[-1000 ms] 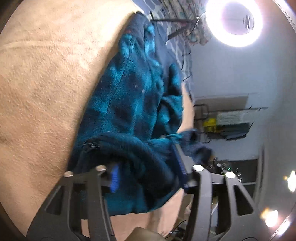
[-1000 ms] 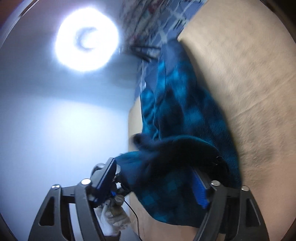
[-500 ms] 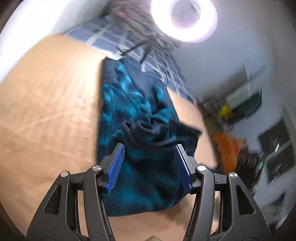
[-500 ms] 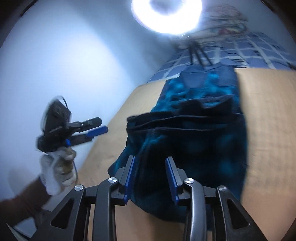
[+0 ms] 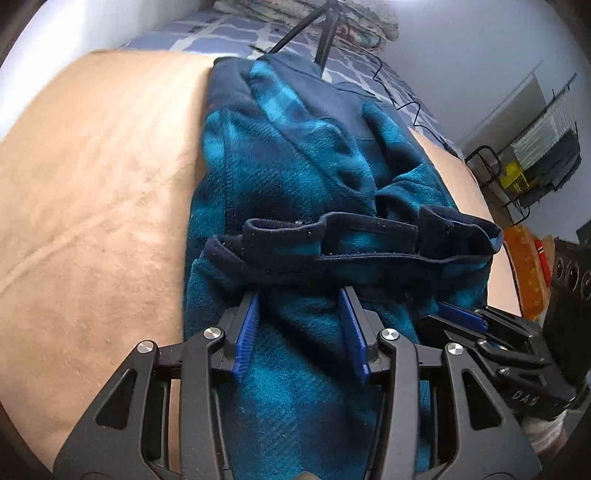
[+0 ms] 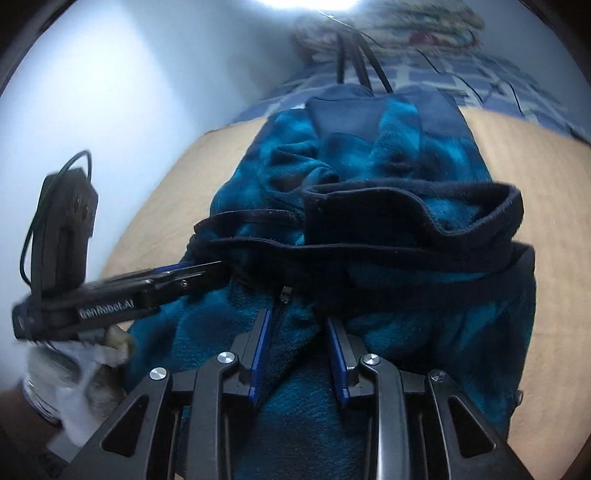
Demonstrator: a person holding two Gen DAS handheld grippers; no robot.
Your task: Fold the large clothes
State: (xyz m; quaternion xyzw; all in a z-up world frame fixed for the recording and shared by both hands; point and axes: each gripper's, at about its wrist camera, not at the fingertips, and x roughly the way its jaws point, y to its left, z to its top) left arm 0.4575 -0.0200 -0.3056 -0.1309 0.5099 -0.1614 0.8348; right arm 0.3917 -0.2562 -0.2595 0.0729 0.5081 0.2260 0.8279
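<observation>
A teal and navy plaid fleece jacket [image 5: 295, 166] [image 6: 406, 155] lies lengthwise on a tan blanket [image 5: 92, 184] [image 6: 535, 166]. Its dark navy hem band [image 5: 332, 254] [image 6: 406, 206] is folded up across the body. My left gripper [image 5: 299, 299] hovers just short of that band; its jaws are closing, with fleece beneath the gap and the pads not pressing on it. My right gripper [image 6: 299, 321] is over the zipper, its jaws closing too and gripping nothing. Each gripper also shows in the other's view: the right gripper [image 5: 461, 314], and the left gripper [image 6: 207, 267] at the hem's left end.
Black tripod legs [image 5: 325, 26] [image 6: 354, 55] stand on blue checked bedding [image 5: 221, 33] [image 6: 480, 74] beyond the jacket's collar. A metal rack [image 5: 535, 155] and an orange object [image 5: 528, 273] are off to the right. A gloved hand [image 6: 74, 369] holds the left gripper.
Both grippers let go of the lifted hem, which now lies folded over the jacket. Both views rolled upright. The jaws have narrowed, and the grippers sit closer together over the fold.
</observation>
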